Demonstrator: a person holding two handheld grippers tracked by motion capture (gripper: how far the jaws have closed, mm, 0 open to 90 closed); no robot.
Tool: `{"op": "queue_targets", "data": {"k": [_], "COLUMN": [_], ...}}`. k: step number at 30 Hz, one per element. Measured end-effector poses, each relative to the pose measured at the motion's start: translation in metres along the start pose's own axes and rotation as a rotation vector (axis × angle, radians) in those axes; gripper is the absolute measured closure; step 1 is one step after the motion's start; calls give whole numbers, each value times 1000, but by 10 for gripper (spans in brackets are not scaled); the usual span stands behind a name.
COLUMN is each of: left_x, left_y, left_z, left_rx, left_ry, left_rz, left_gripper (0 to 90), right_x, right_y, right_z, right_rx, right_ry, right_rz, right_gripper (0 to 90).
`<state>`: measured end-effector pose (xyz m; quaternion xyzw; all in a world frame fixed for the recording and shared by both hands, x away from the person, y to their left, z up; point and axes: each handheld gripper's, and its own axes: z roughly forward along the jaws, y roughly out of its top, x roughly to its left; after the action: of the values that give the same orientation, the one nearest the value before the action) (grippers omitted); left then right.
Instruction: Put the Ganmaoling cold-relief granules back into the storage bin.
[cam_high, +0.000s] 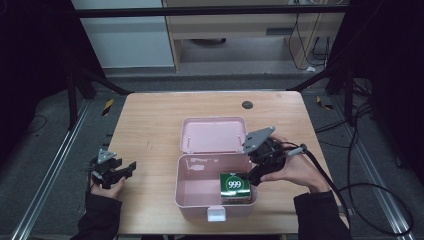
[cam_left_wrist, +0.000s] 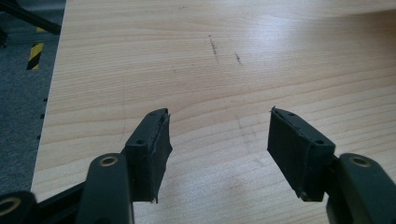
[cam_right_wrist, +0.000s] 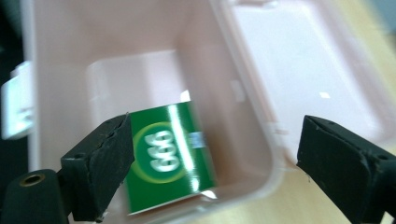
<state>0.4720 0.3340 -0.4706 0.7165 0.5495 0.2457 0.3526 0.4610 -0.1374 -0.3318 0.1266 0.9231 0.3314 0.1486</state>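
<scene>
High view: the right gripper (cam_high: 252, 176) hangs spread and empty over the right rim of the open pink box (cam_high: 200, 202). The green carton (cam_high: 235, 187), marked "999", sits in the box's right near corner; the left half of the box is bare. The left gripper (cam_high: 131, 166), spread wide, rests near the table's (cam_high: 150, 125) left edge.

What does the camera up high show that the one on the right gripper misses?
High view alone: the whole table, the left gripper, the box's open lid, and hands. Right gripper view alone: a close look between its own open jaws, with nothing between them. Both: the pink box with the green carton inside.
</scene>
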Motion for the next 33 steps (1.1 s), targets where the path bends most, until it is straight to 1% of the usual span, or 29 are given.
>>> {"op": "queue_targets", "data": {"k": [3, 5, 7, 9, 11, 13, 16, 20, 23, 24, 27, 29, 30, 31, 33], "left_x": [0, 0, -1, -1, -1, -1, -1, -2, -2, -2, -2, -2, -2, -3, -3], "left_y": [0, 0, 0, 0, 0, 0, 0, 0, 0, 0, 0, 0, -1, -1, -1], "left_z": [0, 0, 0, 1, 1, 0, 0, 0, 0, 0, 0, 1, 1, 2, 3], "left_rx": [-1, -4, -3, 1, 2, 1, 0, -2, -3, -3, -4, -2, -3, -1, 2], "left_ry": [2, 5, 7, 8, 9, 12, 14, 13, 15, 18, 23, 26, 26, 26, 27], "left_rz": [-1, 1, 2, 2, 4, 4, 4, 7, 6, 8, 7, 8, 9, 9, 13], "left_gripper": [396, 398, 398, 398, 397, 397, 395, 392, 388, 387, 375, 371, 372, 370, 367], "right_x": [-7, -12, -16, -18, -19, -19, -19, -19, -20, -20, -23, -25, -26, -26, -26], "right_y": [-7, -14, -24, -36, -48, -61, -79, -98, -111, -115, -131, -142, -147, -152, -162], "right_z": [-14, -22, -28, -31, -32, -31, -30, -27, -25, -24, -18, -12, -10, -7, -1], "right_rx": [-86, -126, -154, -179, -206, -238, -266, -298, -345, -360, -368, -340, -336, -327, -310], "right_ry": [-66, -115, -153, -175, -193, -220, -262, -327, -354, -371, -420, -444, -451, -441, -446], "right_rz": [94, 155, 208, 253, 300, 336, 391, 455, 509, 525, 587, 614, 627, 645, 669], "right_gripper": [110, 110, 101, 94, 87, 82, 80, 78, 80, 80, 73, 70, 74, 69, 68]}}
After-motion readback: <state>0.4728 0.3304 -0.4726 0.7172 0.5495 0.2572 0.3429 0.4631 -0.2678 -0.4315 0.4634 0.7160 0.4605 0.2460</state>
